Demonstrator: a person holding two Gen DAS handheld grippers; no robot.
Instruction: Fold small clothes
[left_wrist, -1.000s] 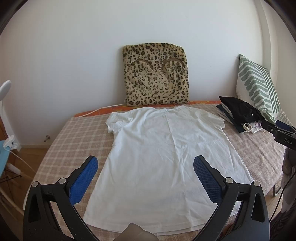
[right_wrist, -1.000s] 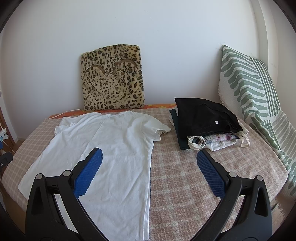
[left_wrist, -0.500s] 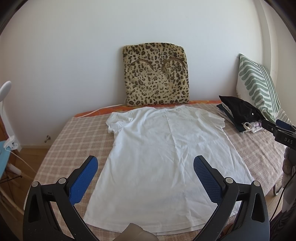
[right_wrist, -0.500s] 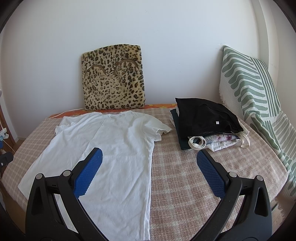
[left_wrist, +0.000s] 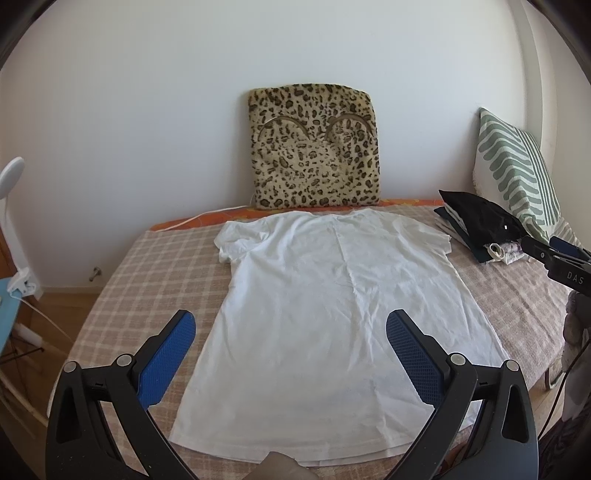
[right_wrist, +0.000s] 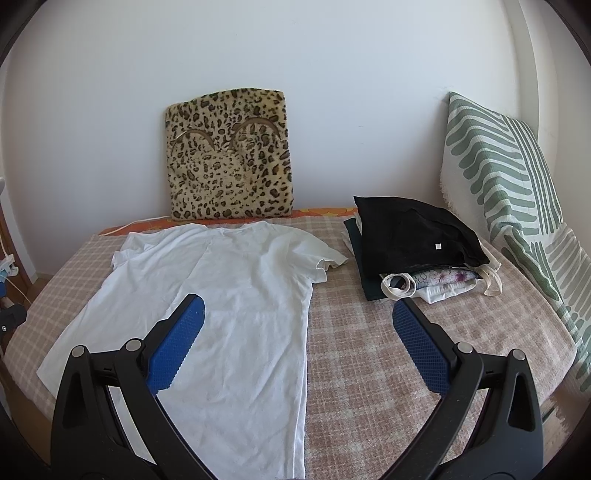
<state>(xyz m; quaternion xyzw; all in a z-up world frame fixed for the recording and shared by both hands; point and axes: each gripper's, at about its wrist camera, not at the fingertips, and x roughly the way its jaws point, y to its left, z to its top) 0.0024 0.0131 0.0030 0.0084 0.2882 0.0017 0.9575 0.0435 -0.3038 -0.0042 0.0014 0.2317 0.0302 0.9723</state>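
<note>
A white T-shirt (left_wrist: 332, 306) lies spread flat on the checked bed cover (left_wrist: 155, 273), collar toward the wall, hem near me. In the right wrist view the same T-shirt (right_wrist: 229, 295) fills the left half. My left gripper (left_wrist: 291, 325) hovers open above the shirt's lower half, holding nothing. Held open too, my right gripper (right_wrist: 299, 314) hangs over the shirt's right edge and the bare cover beside it. The right gripper's black body (left_wrist: 554, 258) shows at the right edge of the left wrist view.
A leopard-print cushion (left_wrist: 314, 147) leans on the wall behind the collar. A pile of clothes with a black garment (right_wrist: 413, 236) on top sits right of the shirt. A green-striped pillow (right_wrist: 509, 184) stands at the far right. The bed's left edge drops to the floor (left_wrist: 66, 306).
Both grippers stay open and almost still. The right wrist view has shifted very slightly; the shirt has not moved.
</note>
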